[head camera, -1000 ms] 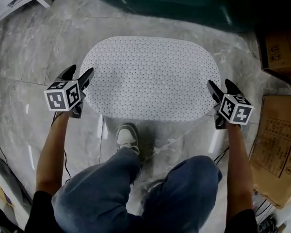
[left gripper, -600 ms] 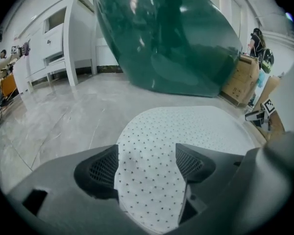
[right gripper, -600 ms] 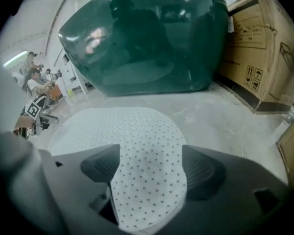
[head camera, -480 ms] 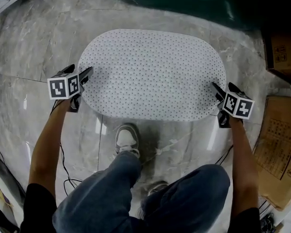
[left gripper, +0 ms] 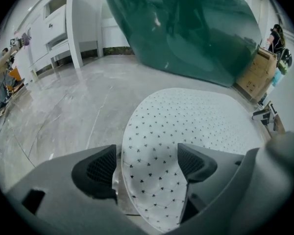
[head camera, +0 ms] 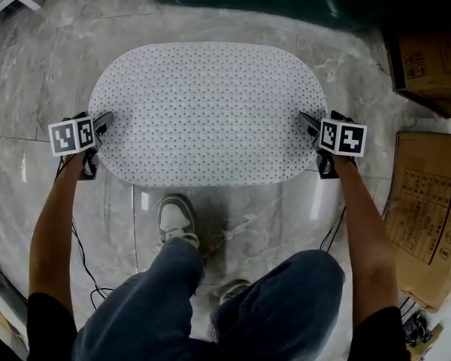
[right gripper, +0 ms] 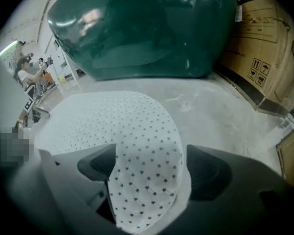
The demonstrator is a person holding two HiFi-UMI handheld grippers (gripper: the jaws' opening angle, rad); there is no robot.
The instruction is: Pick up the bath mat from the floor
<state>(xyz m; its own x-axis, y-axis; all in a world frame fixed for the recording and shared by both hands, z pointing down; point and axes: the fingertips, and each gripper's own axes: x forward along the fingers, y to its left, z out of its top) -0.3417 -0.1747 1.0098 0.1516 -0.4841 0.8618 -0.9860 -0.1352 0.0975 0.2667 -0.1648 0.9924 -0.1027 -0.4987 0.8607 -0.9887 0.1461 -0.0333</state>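
white and oval, one bath mat [head camera: 210,111] is seen on the grey marble floor [head camera: 270,209], spread flat with its long side across the head view, just in front of a dark green tub [left gripper: 186,28]. its surface is covered with small dark marks, and up close these are joined by faint stitched lines in a honeycomb pattern. two grippers are counted. the left gripper [left gripper: 149,163] is placed at the mat's left end and the right gripper [right gripper: 149,168] at its right end. in each gripper view a curved end of the mat is shown raised between the two jaws. both pairs of jaws are opening, and the mat is not squeezed by either. two cardboard boxes are counted at the right, one [head camera: 425,59] near the tub and one [head camera: 428,209] lying flat beside the right arm.
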